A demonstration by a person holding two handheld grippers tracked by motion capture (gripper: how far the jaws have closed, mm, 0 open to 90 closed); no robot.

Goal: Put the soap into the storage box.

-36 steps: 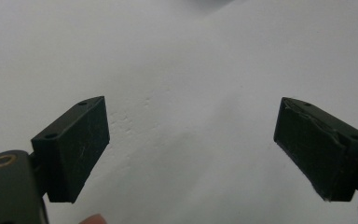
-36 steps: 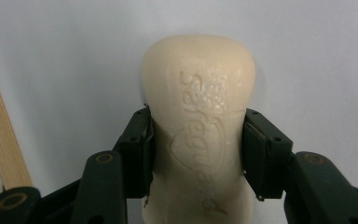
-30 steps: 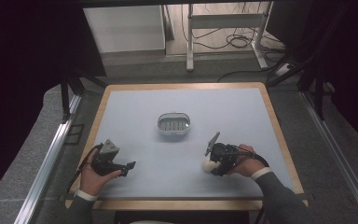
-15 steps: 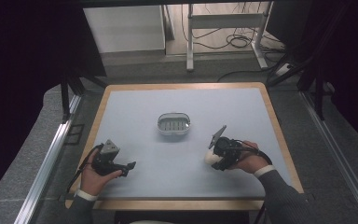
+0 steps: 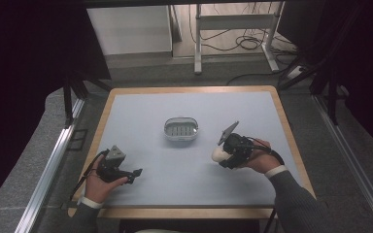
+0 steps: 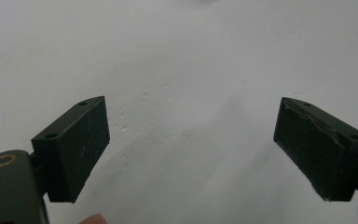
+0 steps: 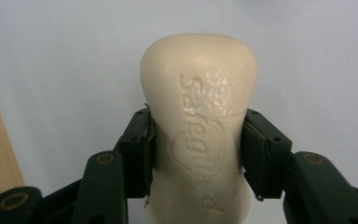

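Toward the right side of the table [image 5: 141, 104], nearer its front edge than its back, the bar of soap [image 5: 219, 154] is held clamped between the jaws of the right gripper [image 5: 227, 156]. Seen from the right gripper view, the soap [image 7: 199, 126] is gripped across its narrower waist, and its long axis runs straight out along the jaws, with the rounded end pointing away from the gripper [image 7: 196, 156]; embossed lettering can be made out on its upper face.

From the soap, the soap dish [image 5: 180, 129] lies to the left and toward the back edge, near the middle of the table and clearly apart from the soap. That diagonal is judged to be the relation on which the coming move turns: the bar would have to be carried leftward and away from the person to be brought over the dish, and its long axis would probably need to be matched to the oval of the dish. The right hand is the nearer of the two to the dish.

Close to the front left corner, the left gripper [image 5: 135, 174] is held low over the table, and its jaws stand wide apart with nothing between them [image 6: 191, 154].

Counted: one bar of soap, one soap dish, two grippers.
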